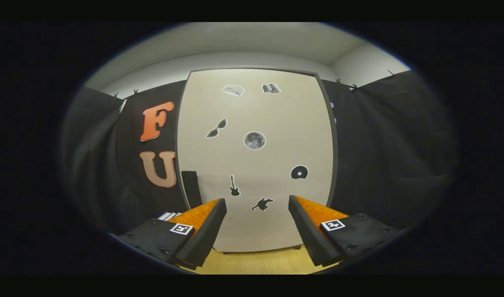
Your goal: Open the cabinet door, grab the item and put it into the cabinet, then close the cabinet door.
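cabinet door upright, closed, gripper open

Place: a recording booth set up indoors, not a lived-in home.
Walls: black cloth hangs at 9 and 3 o'clock, clipped along its top edge with small clips.
Room behind: plain pale wall and ceiling show above the cloth at 12 o'clock.
Centrepiece: a cream cabinet stands dead ahead, door shut, dotted with stickers such as a moon, sunglasses, a guitar, a disc.
Surface: a yellowish tabletop lies at 6 o'clock, the cabinet standing on it.
Rig: the gripper carries square markers; its fingers stand apart, nothing between them.
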